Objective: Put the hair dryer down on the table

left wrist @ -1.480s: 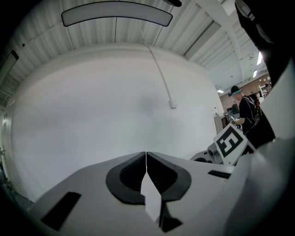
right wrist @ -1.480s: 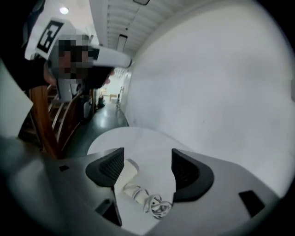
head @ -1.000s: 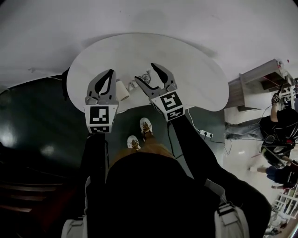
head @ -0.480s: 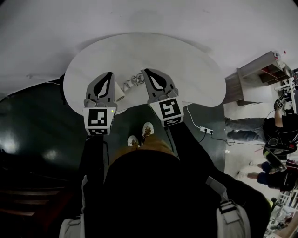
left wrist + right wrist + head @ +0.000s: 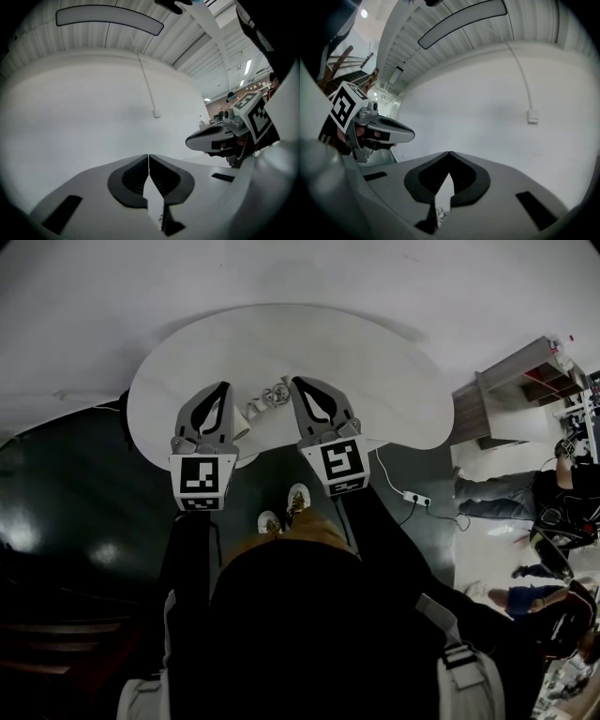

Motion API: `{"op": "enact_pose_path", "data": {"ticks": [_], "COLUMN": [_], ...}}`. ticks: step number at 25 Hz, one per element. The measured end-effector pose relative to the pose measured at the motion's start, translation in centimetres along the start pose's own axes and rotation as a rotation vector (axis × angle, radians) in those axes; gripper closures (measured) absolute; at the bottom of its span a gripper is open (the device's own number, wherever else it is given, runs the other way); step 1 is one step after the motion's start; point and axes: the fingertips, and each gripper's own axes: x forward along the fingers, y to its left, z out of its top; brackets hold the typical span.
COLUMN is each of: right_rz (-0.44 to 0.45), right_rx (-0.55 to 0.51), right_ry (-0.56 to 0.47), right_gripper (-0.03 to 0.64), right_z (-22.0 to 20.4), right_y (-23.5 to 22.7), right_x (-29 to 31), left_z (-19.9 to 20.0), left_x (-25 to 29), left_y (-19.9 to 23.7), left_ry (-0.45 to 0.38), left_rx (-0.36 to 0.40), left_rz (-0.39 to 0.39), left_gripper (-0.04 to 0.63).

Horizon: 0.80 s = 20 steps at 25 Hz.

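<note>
The hair dryer (image 5: 243,423), a cream-white barrel with a paler part beside it, lies on the round white table (image 5: 375,362) near the front edge. It lies between my two grippers in the head view. My left gripper (image 5: 223,386) hovers just left of it, shut and empty, its tips meeting (image 5: 148,155) in the left gripper view. My right gripper (image 5: 295,382) is just right of the dryer. Its jaws are shut, tips touching (image 5: 448,153), with nothing between them. Each gripper view shows the other gripper to the side: the right gripper (image 5: 212,138) and the left gripper (image 5: 399,131).
A plain white wall rises behind the table. On the dark floor under the table's edge lie a power strip (image 5: 417,501) and its cable. The person's shoes (image 5: 296,496) stand at the table's edge. A shelf unit (image 5: 506,395) and other people (image 5: 562,493) are at the right.
My right gripper's jaws went from wide open to shut and it shifted slightly left. The left gripper stayed shut and nearly still. The hair dryer remains on the table.
</note>
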Motion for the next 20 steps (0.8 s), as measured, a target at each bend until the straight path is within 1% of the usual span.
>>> {"op": "enact_pose_path", "data": {"ticks": [6, 12, 20], "right_rz": [-0.001, 0.005, 0.022], "right_rx": [-0.005, -0.006, -0.011], "right_ry": [0.011, 0.012, 0.006], "right_gripper": [0.591, 0.591, 0.591], "right_z": [-0.5, -0.6, -0.2], "right_y": [0.6, 1.3, 2.2], "right_x": [-0.9, -1.1, -0.9], "left_z": [0.2, 0.2, 0.0], "left_x": [-1.0, -2.0, -2.6], "left_y": [-0.6, -0.1, 0.4], "left_ry": [-0.010, -0.016, -0.005], "left_rx": [0.002, -0.005, -0.005], "left_rz": [0.001, 0.024, 0.033], "left_gripper": [0.577, 0.577, 0.577]}}
